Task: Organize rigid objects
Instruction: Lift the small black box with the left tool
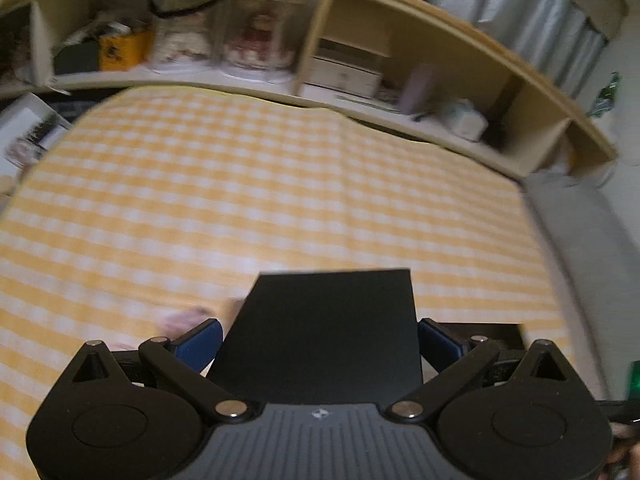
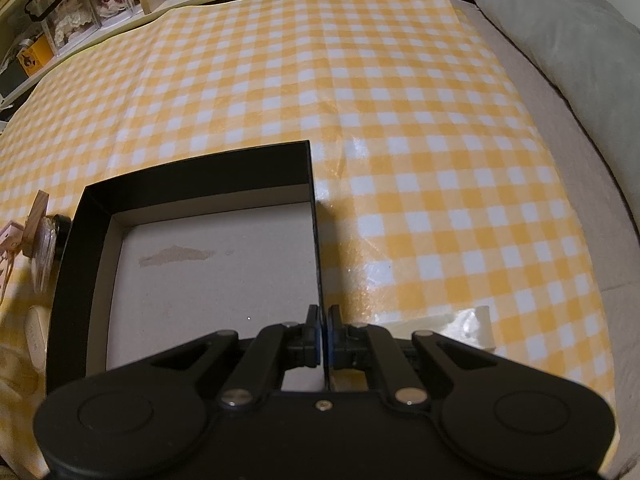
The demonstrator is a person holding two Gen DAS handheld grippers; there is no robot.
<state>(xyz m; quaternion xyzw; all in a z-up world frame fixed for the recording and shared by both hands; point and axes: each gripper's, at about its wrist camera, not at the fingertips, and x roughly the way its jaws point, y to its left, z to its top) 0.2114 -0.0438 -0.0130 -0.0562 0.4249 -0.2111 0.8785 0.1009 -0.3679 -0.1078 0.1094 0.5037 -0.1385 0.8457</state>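
Clamping down on the right wall of a shallow black box (image 2: 188,264), the right gripper (image 2: 324,336) is pinching that thin wall between its two nearly closed fingers. Its pale inside is facing up, open, and the box is resting on the yellow checked cloth (image 2: 400,120). Just left of the box, small wooden pieces (image 2: 34,220) are lying on the cloth, partly cut off by the edge of the view.

Spread wide on either side of a flat black lid (image 1: 324,332), the left gripper (image 1: 320,344) is holding it by its edges, blue pads (image 1: 200,342) touching both sides. Motion blur is softening that view. Beyond the lid, the cloth is stretching toward a wooden shelf (image 1: 440,32) crowded with boxes and jars.
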